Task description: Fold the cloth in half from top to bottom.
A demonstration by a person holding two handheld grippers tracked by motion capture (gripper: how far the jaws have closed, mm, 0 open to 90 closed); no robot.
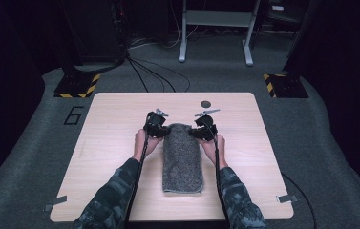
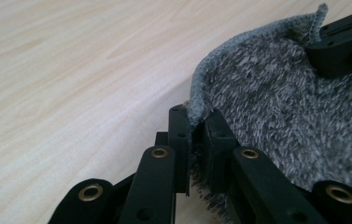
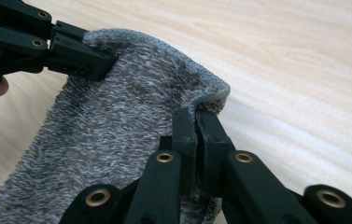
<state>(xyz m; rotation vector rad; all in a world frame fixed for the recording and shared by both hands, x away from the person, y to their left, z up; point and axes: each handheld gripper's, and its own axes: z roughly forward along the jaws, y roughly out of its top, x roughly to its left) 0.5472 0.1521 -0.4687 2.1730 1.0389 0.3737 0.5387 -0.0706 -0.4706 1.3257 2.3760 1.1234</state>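
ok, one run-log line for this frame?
left gripper: shut on towel far-left corner | right gripper: shut on far-right corner | far edge lifted | near end flat on table

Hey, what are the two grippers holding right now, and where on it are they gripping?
Both hold the grey towel. The left gripper pinches its far left corner edge, and the right gripper pinches the far right corner, jaws shut on the fabric.

One grey fuzzy towel (image 1: 182,157) between the two grippers, one left gripper (image 1: 157,125) and one right gripper (image 1: 203,128) each pinching a far corner, one wooden table (image 1: 115,143) underneath, one small dark round spot (image 1: 206,104) just past the right gripper
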